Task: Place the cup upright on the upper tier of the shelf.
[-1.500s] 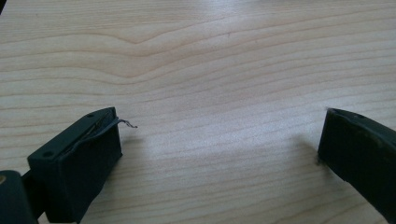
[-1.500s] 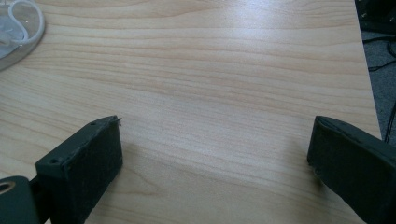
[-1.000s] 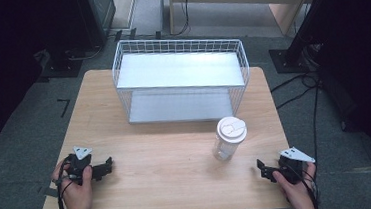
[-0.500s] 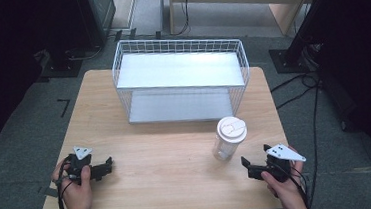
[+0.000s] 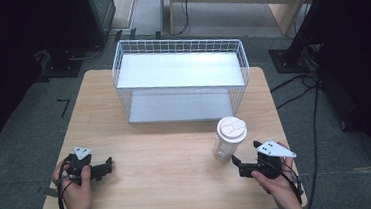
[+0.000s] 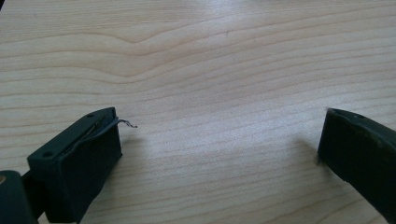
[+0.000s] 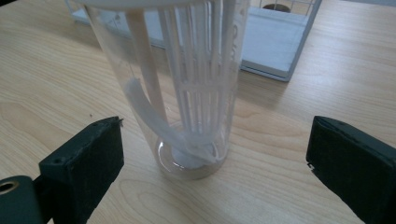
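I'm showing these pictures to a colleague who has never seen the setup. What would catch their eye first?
Probably the white wire basket standing at the far middle of the wooden table, with a flat shelf in it. Next, the clear tumbler with a white lid, upright near the table's right front. The right gripper sits just beside it, jaws open and apart from it, while the left gripper rests open over bare wood.

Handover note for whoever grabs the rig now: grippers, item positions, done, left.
Right hand-held gripper: open, aimed at the clear bottle, jaws either side of its base in the right gripper view, pads not touching.
Left hand-held gripper: open, nothing between jaws, low over the table at front left.
Bottle: upright, white lid on, in front of the wire basket.
Done: approach.
Left: probably grasp and move bottle.
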{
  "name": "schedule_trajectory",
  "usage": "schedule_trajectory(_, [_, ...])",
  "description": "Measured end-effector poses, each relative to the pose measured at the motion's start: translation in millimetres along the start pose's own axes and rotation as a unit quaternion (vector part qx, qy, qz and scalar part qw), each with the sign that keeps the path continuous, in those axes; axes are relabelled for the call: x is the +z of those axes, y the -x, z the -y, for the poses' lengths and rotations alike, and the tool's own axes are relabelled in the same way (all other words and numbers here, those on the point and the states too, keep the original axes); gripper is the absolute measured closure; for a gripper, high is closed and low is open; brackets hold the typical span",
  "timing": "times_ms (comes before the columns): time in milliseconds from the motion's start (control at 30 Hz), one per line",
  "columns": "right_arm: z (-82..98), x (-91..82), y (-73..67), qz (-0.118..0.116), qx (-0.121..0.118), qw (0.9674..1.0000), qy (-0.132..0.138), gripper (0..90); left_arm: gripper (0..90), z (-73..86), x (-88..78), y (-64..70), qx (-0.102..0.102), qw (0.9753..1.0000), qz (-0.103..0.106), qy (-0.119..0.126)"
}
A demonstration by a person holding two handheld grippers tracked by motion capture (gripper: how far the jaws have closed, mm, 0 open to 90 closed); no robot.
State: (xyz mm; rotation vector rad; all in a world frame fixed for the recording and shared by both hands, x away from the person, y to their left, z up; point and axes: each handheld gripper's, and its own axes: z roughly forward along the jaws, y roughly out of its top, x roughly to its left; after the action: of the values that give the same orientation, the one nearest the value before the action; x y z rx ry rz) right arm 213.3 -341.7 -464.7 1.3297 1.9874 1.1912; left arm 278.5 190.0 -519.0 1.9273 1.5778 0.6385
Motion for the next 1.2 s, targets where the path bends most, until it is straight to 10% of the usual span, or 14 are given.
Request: schedule_trajectory(1200, [-7.5,31.7,-23.4,0.010,0.001,0.9992,0.038,12.6,0.0,0.0,0.0,0.0,0.000,1.0000,0.000,0.000])
